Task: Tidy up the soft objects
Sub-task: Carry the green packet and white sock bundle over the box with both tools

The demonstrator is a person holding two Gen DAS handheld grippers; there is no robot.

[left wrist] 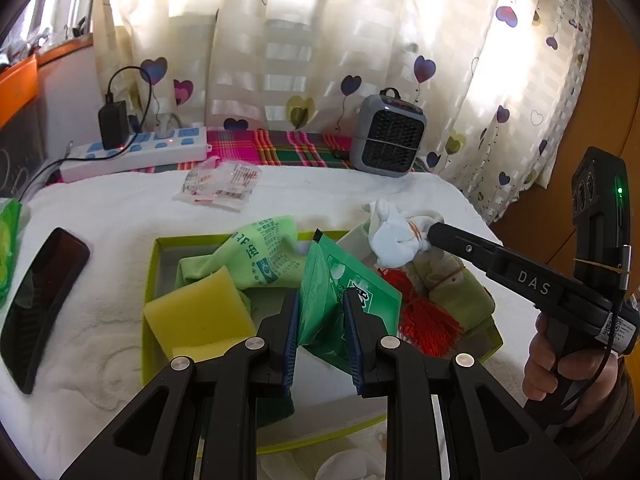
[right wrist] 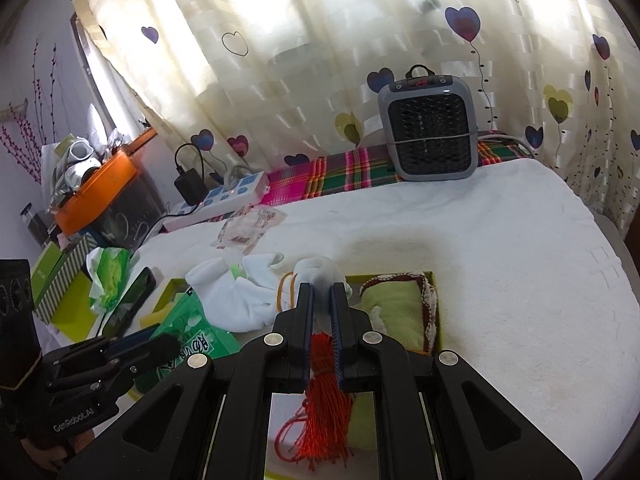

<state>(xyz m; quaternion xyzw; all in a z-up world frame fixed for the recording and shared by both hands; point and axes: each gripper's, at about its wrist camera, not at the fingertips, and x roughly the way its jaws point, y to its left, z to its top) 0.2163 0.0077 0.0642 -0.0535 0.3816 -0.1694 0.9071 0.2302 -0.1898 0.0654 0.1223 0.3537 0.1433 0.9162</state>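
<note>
"DAS" in pale letters on the black right gripper (left wrist: 434,235) body, right of frame; "GenRobot.AI" on the left gripper (right wrist: 160,346) housing, lower left; red digits, seemingly "29", on the grey heater (right wrist: 430,128) display, upper right; Chinese print on the green packet (left wrist: 340,300) and green cloth (left wrist: 260,252), too small to read.

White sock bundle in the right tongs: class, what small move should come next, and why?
Probably lower the white sock bundle into the green box and release. The right tongs grip it above the box, over the red tassel, while the left tongs hold a green packet beside it.
</note>
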